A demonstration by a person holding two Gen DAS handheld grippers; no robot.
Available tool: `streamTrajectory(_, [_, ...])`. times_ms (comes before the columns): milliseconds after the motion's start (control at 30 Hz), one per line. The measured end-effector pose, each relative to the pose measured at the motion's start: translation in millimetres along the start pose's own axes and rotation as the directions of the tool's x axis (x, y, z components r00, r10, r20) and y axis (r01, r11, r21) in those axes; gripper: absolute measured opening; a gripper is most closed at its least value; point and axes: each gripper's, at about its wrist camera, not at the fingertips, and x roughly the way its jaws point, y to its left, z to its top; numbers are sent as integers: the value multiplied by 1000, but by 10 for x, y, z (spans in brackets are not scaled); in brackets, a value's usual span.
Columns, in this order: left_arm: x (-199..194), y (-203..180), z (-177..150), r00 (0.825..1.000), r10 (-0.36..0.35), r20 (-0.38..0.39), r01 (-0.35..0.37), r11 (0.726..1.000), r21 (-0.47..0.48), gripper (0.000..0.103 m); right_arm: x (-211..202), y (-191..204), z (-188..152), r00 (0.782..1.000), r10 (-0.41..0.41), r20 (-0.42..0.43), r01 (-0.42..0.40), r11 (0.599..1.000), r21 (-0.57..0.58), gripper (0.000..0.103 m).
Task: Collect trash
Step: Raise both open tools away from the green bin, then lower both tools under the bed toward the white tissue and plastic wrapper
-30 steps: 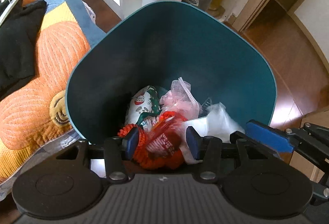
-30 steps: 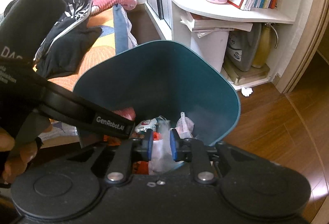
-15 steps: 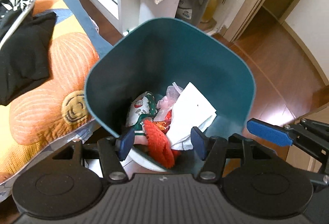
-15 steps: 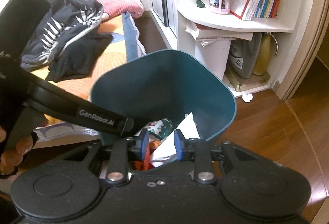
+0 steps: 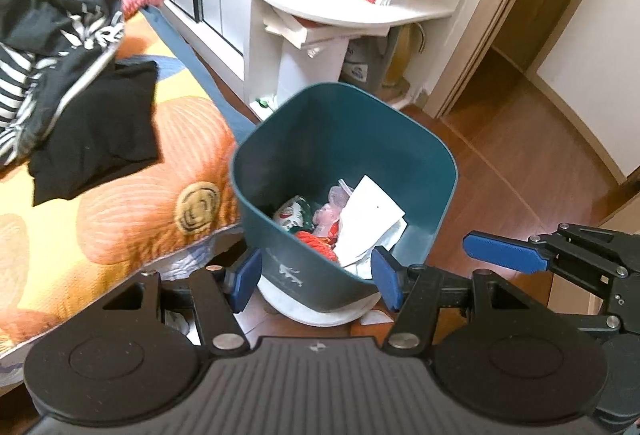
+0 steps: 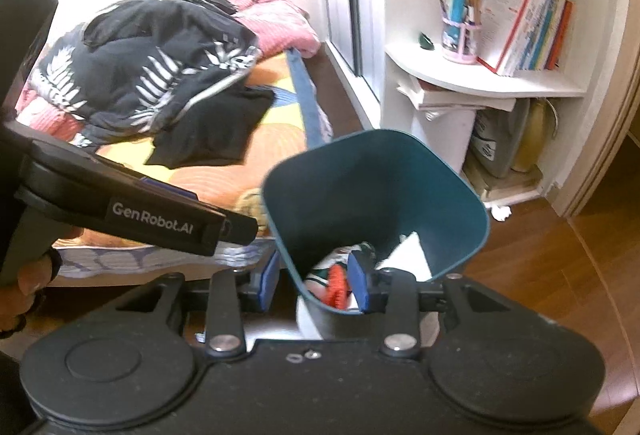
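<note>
A teal trash bin (image 5: 344,139) stands on the wood floor beside the bed. It holds a white paper sheet (image 5: 370,211), red netting (image 5: 316,243), pink plastic (image 5: 334,213) and a printed wrapper (image 5: 292,213). My left gripper (image 5: 318,277) is open and empty, above the bin's near side. My right gripper (image 6: 314,277) is open and empty, its fingers either side of the bin's near left wall (image 6: 292,259). The bin (image 6: 376,191) and the red netting (image 6: 338,285) also show in the right wrist view. The right gripper's blue finger (image 5: 506,251) shows at the right of the left wrist view.
A bed with an orange flower quilt (image 5: 132,203) and piled dark clothes (image 5: 60,47) lies left of the bin. A white corner shelf (image 5: 352,7) with books and a pen cup stands behind it. A crumpled white scrap (image 6: 502,212) lies on the floor by the shelf.
Both grippers have pulled up and back from the bin. The right gripper opened and the white paper it held now lies in the bin. The left stayed open.
</note>
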Motion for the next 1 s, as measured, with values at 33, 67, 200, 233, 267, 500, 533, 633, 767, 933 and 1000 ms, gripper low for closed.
streamTrajectory(33, [-64,31,-29,1000,4,10,-4,1000,-1,59,-29,43,-3,1000,6,3,-6,1000,-1,40])
streamTrajectory(67, [-129,65,-58,1000,10,18,-10,1000,-2,59,-56,86,-5,1000,13,5,-13,1000,-3,41])
streamTrajectory(200, [-363,217,-175,999,22,47,-21,1000,-18,59,-163,285,-4,999,36,19,-36,999,-19,46])
streamTrajectory(233, [-419,257,-208,998,22,53,-21,1000,-19,59,-187,333,-2,999,45,23,-44,999,-22,47])
streamTrajectory(267, [-480,305,-246,998,24,59,-23,1000,-21,61,-210,378,-2,998,53,27,-53,998,-24,48])
streamTrajectory(500, [-793,639,-515,996,43,84,-38,998,-53,71,-266,687,-46,993,108,36,-107,994,-22,51])
streamTrajectory(533, [-823,691,-562,995,45,85,-40,997,-61,74,-254,732,-59,993,109,34,-108,994,-26,51])
streamTrajectory(633, [-894,817,-695,994,58,90,-51,996,-75,82,-208,870,-118,992,123,19,-122,992,-44,52])
streamTrajectory(767, [-922,978,-859,993,72,89,-64,994,-92,84,-106,1066,-213,989,147,-17,-148,987,-63,52])
streamTrajectory(933, [-862,1213,-1052,993,78,88,-67,990,-127,85,84,1304,-337,982,181,-62,-186,979,-88,52])
streamTrajectory(1000, [-804,1324,-1119,994,77,82,-65,987,-149,86,192,1399,-398,976,197,-88,-205,974,-92,53])
